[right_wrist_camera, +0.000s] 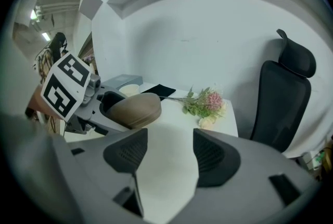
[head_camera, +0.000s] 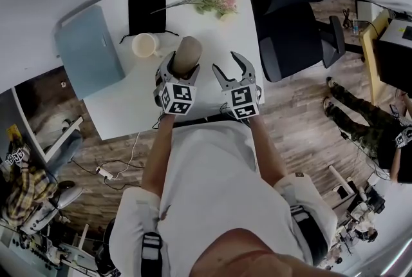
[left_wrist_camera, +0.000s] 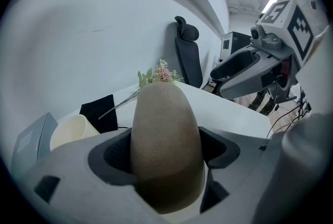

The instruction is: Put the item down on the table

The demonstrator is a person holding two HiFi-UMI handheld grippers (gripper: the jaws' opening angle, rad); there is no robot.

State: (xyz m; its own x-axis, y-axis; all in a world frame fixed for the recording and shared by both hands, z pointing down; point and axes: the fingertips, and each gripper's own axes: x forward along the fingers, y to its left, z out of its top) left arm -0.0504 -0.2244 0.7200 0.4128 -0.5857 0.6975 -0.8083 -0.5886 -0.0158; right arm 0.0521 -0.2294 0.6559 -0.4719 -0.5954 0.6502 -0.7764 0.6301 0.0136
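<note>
Brown oval item (head_camera: 187, 53) clamped in left tongs (head_camera: 183, 63) near table (head_camera: 125, 108) edge; right tongs (head_camera: 228, 63) gape.

scanning all three views now and i get no words, brands or numbers that i can read. the only printed marks are black-and-white square patterns, one set on the cube (head_camera: 176, 97) of my left gripper (head_camera: 182, 60), another on the cube (head_camera: 239, 102) of my right gripper (head_camera: 226, 63). they're blocky code patterns, no letters or digits. the black pouch (head_camera: 147, 7) and the grey-blue case (head_camera: 88, 50) on the table show plain faces from here.
</note>
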